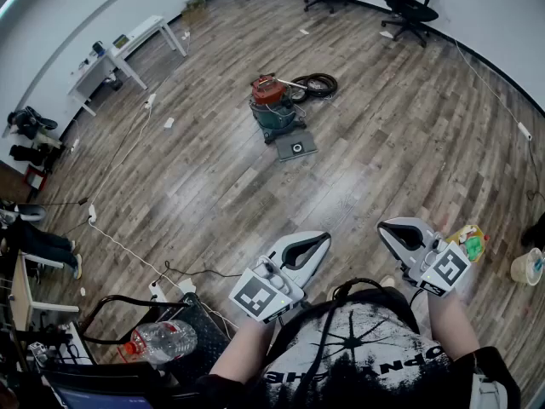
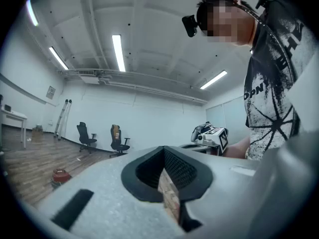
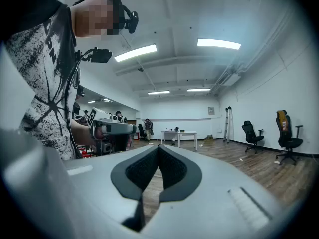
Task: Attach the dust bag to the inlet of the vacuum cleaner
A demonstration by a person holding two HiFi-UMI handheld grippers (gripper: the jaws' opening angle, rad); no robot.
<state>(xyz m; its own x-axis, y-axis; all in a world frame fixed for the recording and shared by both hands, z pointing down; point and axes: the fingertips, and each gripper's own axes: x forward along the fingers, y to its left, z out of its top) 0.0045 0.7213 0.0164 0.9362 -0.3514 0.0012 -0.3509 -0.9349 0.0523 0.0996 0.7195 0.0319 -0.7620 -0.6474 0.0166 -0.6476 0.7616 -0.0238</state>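
Left gripper (image 1: 320, 242) and right gripper (image 1: 387, 227) are closed tight, empty; vacuum (image 1: 274, 109) stands well ahead on the floor (image 1: 383, 143); possibly the bag (image 1: 295, 146) lies just beside it.

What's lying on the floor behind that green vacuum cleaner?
A coiled dark hose lies just beyond the vacuum cleaner. The cleaner's body covers the hose's near end, so any connection cannot be seen.

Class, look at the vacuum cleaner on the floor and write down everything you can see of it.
The vacuum cleaner stands upright on the wooden floor, mid-room. Its drum looks dark green, its top red. A black hose lies coiled beside it; a flat grey piece lies at its base. Nothing grips it.
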